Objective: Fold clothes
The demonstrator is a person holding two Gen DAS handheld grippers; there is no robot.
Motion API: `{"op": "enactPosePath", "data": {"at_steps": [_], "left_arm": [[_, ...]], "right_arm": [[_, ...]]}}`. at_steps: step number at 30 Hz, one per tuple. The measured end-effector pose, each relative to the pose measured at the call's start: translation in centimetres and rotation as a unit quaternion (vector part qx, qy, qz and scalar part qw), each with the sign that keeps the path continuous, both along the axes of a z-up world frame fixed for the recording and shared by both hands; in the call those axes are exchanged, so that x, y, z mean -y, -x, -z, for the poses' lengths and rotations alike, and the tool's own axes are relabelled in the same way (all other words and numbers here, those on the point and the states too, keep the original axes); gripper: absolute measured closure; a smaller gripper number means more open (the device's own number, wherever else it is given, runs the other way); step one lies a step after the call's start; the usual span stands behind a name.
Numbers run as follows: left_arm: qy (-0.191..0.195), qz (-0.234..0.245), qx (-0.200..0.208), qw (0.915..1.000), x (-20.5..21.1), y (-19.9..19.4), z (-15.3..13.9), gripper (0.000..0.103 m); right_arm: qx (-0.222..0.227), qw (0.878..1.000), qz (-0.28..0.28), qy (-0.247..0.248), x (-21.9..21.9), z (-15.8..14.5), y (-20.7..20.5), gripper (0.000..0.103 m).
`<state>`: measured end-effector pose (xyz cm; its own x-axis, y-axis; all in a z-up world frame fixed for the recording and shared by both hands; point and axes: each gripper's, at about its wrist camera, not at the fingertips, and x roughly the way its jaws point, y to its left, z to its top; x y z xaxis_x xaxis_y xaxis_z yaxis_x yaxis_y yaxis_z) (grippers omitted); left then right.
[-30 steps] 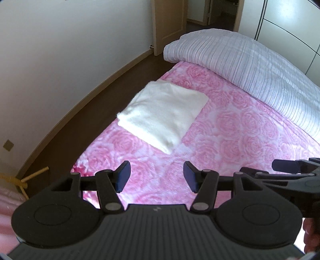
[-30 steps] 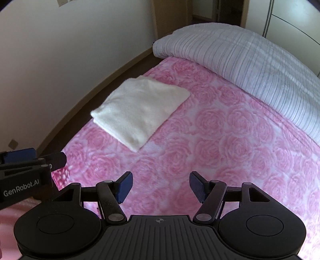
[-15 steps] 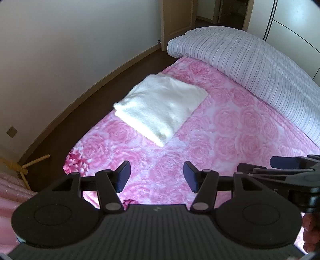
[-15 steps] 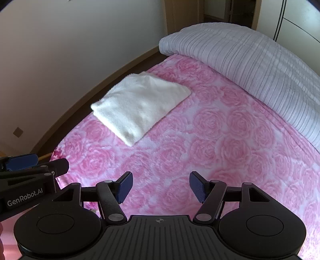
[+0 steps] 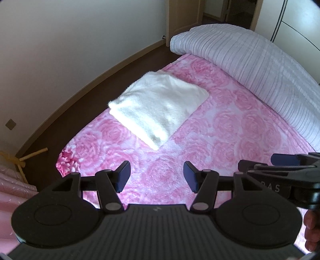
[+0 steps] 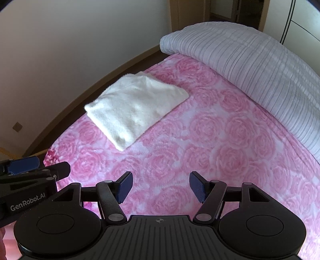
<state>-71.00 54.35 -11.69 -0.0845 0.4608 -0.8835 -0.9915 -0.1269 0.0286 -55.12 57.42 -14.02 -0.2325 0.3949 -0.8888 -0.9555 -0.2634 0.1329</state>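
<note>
One folded white towel (image 5: 160, 108) lies on the pink rose blanket (image 5: 230, 140), far-left of both grippers. The left gripper (image 5: 157, 178) and right gripper (image 6: 161, 188) hover apart from it, jaws open and empty.

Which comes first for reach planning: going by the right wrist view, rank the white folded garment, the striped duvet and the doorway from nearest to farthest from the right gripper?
From the right gripper:
1. White folded garment, ahead left.
2. Striped duvet, ahead right.
3. Doorway, top, beyond the bed.
</note>
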Motion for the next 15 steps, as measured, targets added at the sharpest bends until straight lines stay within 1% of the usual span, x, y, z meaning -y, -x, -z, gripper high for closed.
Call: {"op": "enactPosePath", "data": {"at_steps": [7, 15], "left_arm": [[0.017, -0.002, -0.003, 0.9998, -2.2, 0.1, 1.3, 0.048], [0.025, 0.0, -0.007, 0.9997, -4.1, 0.6, 2.0, 0.048]], "right_arm": [[0.0, 1.0, -0.004, 0.018, -2.2, 1.4, 0.1, 0.037], [0.002, 1.0, -0.002, 0.029, -4.4, 2.4, 0.7, 0.037]]}}
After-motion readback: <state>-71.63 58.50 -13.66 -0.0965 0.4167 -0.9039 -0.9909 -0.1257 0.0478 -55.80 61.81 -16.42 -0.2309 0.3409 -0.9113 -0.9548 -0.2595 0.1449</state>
